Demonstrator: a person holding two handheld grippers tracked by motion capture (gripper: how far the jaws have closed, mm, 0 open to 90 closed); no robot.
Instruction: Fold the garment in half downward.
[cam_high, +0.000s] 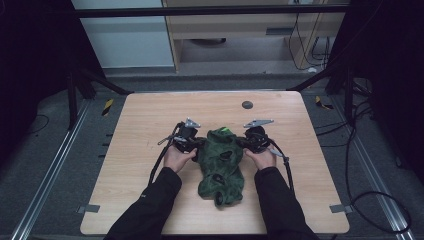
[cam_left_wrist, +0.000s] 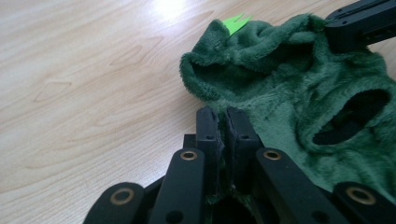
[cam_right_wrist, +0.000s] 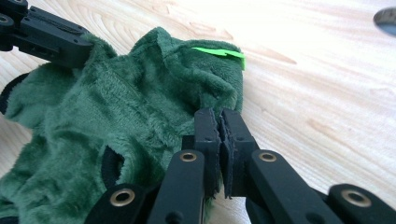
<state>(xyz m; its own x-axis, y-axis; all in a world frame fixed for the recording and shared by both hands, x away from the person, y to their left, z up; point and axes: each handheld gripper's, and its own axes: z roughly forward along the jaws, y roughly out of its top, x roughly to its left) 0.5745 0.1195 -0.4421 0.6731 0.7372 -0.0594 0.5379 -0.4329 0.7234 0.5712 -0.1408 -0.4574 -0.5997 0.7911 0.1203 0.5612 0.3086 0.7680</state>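
Note:
A dark green fleece garment (cam_high: 220, 165) with black-lined holes lies crumpled in the middle of the wooden table (cam_high: 150, 125). A bright green tag (cam_high: 226, 130) marks its far end. My left gripper (cam_high: 200, 145) is shut on the garment's left edge near that end; in the left gripper view its jaws (cam_left_wrist: 223, 114) pinch the fleece (cam_left_wrist: 289, 93). My right gripper (cam_high: 240, 144) is shut on the opposite edge, and in the right gripper view its jaws (cam_right_wrist: 219, 115) close on the fleece (cam_right_wrist: 116, 107) just below the tag (cam_right_wrist: 219, 52). Each view shows the other gripper at the garment's far side (cam_left_wrist: 359, 23) (cam_right_wrist: 46, 32).
A small dark round disc (cam_high: 247, 104) sits on the table beyond the garment. Grey tape tabs (cam_high: 88, 208) (cam_high: 340, 208) mark the front corners. Cables (cam_high: 380, 200) lie on the floor to the right, and metal rails run along both sides.

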